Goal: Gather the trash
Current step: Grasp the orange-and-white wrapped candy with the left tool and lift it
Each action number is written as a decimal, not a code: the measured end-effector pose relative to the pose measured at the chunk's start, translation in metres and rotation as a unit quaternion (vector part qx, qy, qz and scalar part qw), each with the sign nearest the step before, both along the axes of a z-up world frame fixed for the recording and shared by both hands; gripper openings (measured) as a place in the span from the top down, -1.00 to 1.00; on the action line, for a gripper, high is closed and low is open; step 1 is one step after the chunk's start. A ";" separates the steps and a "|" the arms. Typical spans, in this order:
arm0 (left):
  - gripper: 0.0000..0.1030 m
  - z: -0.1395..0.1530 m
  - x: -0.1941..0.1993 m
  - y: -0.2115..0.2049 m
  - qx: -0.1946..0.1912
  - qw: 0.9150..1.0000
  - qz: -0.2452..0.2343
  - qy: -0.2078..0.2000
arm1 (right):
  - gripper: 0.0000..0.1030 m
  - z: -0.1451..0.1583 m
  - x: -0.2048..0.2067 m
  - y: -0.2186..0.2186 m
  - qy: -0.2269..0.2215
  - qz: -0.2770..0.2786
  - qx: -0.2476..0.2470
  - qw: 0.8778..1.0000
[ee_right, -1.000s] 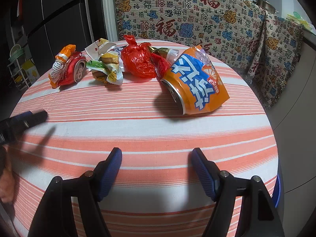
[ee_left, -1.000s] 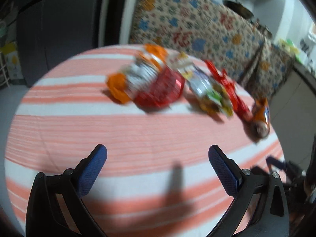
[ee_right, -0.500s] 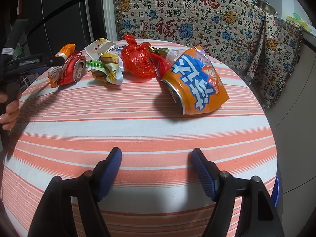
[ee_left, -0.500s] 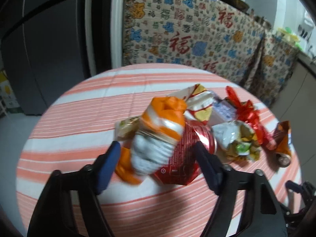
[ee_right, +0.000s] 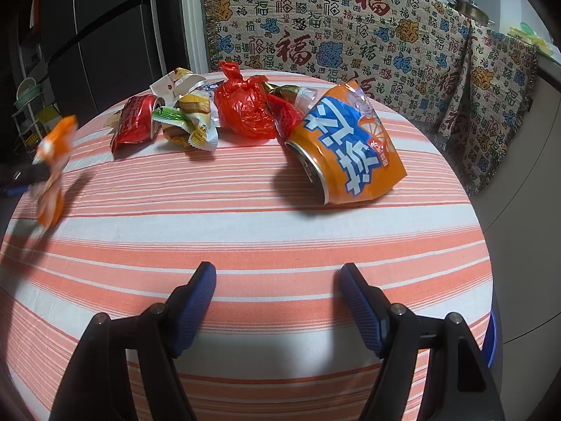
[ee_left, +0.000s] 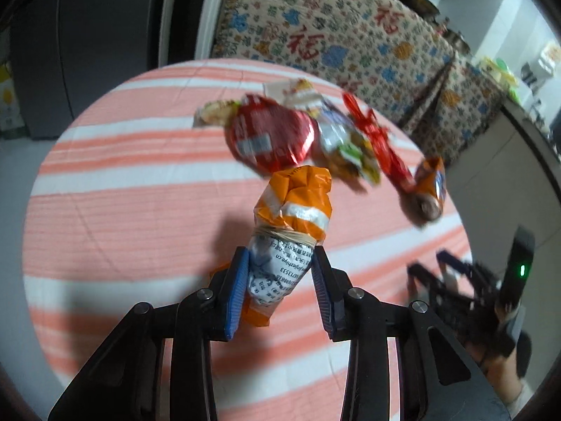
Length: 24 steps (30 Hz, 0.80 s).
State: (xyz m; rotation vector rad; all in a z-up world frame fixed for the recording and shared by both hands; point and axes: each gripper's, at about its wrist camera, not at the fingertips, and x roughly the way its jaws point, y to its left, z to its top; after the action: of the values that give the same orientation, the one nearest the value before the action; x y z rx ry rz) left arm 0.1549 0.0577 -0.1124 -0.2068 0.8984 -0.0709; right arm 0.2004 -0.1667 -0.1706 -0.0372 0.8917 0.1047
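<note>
Striped tablecloth (ee_right: 280,231) holds most trash; left gripper (ee_left: 280,273) closing on orange wrapper bundle (ee_left: 287,231), lifted clear, needs bin next; right gripper (ee_right: 277,298) spread, empty.

**Trash in a row across the far part of the worktop**

On the round worktop (ee_right: 280,231) the trash lies in one row at the far side. Seen from the right wrist, a flattened can (ee_right: 135,122) lies at the left end. To its right is a heap of crumpled wrappers (ee_right: 189,122), then a knotted bag (ee_right: 245,108), and at the right end a large crushed can (ee_right: 345,151), nearest to the camera. Behind the worktop hangs a patterned cloth (ee_right: 350,31). The left gripper (ee_left: 280,280) holds a tied wrapper bundle (ee_left: 291,224) between its closing jaws, above the worktop and in front of the row. The right gripper (ee_right: 277,291) is over the near edge, nothing between its jaws.
</note>
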 end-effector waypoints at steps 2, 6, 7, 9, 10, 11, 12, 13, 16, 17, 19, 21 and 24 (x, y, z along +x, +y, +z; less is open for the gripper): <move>0.27 -0.003 -0.009 -0.019 0.014 1.000 -0.024 0.007 | -0.46 0.000 0.000 0.000 0.000 0.000 0.001 1.000; -0.21 -0.014 -0.012 -0.051 0.033 0.997 -0.067 0.010 | -0.48 0.000 0.000 -0.003 -0.001 0.001 0.014 1.000; -0.37 -0.015 -0.012 -0.053 0.039 0.997 -0.070 0.008 | -0.48 0.000 -0.001 -0.005 -0.001 0.004 0.021 1.000; -0.54 -0.017 -0.016 -0.054 0.050 0.995 -0.081 0.002 | -0.48 0.002 -0.004 -0.012 0.006 0.016 0.040 0.999; -0.63 -0.017 -0.017 -0.053 0.051 0.995 -0.084 -0.001 | -0.48 0.004 -0.008 -0.018 0.012 0.026 0.054 0.998; -0.68 -0.016 -0.019 -0.051 0.049 0.995 -0.086 -0.006 | -0.48 0.006 -0.010 -0.025 0.015 0.028 0.064 0.997; -0.71 -0.015 -0.020 -0.049 0.047 0.995 -0.086 -0.011 | -0.48 0.009 -0.012 -0.032 0.015 0.024 0.071 0.997; -0.75 -0.014 -0.021 -0.046 0.045 0.995 -0.085 -0.016 | -0.48 0.013 -0.012 -0.041 0.011 0.014 0.075 0.997; -0.78 -0.013 -0.019 -0.041 0.042 0.994 -0.091 -0.035 | -0.48 0.031 -0.003 -0.067 -0.003 -0.015 0.088 0.996; -0.79 -0.013 -0.017 -0.041 0.046 0.993 -0.096 -0.042 | -0.48 0.037 0.004 -0.077 -0.007 -0.030 0.099 0.995; -0.83 -0.015 -0.014 -0.044 0.055 0.991 -0.113 -0.053 | -0.48 0.043 0.019 -0.095 -0.013 -0.056 0.121 0.991; -0.83 -0.023 -0.008 -0.049 0.064 0.989 -0.126 -0.044 | -0.48 0.044 0.040 -0.108 -0.016 -0.073 0.130 0.989; -0.83 -0.029 -0.009 -0.055 0.051 0.986 -0.153 -0.039 | -0.48 0.032 0.075 -0.115 0.000 -0.079 0.140 0.987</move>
State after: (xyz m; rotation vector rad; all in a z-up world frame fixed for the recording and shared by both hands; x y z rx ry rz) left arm 0.1460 0.0023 -0.1417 0.0317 0.8471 -0.3149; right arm 0.2756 -0.2821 -0.1381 0.2957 0.8696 0.0819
